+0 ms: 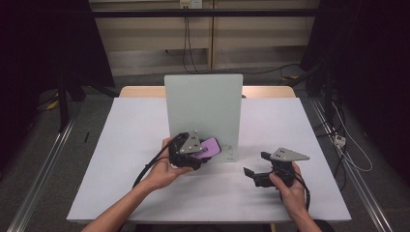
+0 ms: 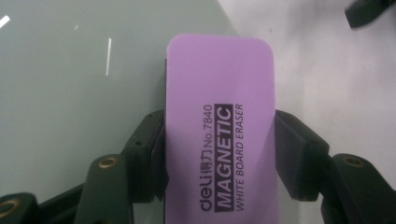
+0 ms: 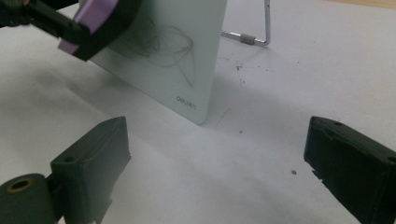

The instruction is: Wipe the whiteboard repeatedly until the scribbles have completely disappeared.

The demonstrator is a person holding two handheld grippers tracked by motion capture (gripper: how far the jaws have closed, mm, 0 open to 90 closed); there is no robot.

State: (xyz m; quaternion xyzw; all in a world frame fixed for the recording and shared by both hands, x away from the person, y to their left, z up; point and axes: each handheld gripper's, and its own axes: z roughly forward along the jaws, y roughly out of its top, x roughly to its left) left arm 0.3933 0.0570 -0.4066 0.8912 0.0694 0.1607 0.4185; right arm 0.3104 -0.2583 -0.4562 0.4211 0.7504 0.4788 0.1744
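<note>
A purple magnetic whiteboard eraser (image 2: pixel 219 130) sits between both pads of my left gripper (image 2: pixel 219 154), which is shut on it. In the high view that left gripper (image 1: pixel 196 153) holds the eraser (image 1: pixel 211 146) against the lower part of an upright pale green board (image 1: pixel 203 108). From the right gripper view the eraser (image 3: pixel 93 18) lies with its dark felt side on the board (image 3: pixel 187 51), over thin scribbled pen lines (image 3: pixel 163 44). My right gripper (image 3: pixel 217 163) is open above the table with nothing between its fingers; in the high view the right gripper (image 1: pixel 255 164) hovers right of the board.
The white tabletop (image 1: pixel 135 130) carries the board, which leans on a wire stand (image 3: pixel 259 32) behind it. Dark specks (image 3: pixel 293 172) dot the surface near my right gripper. Cables trail from both grippers toward the person's forearms.
</note>
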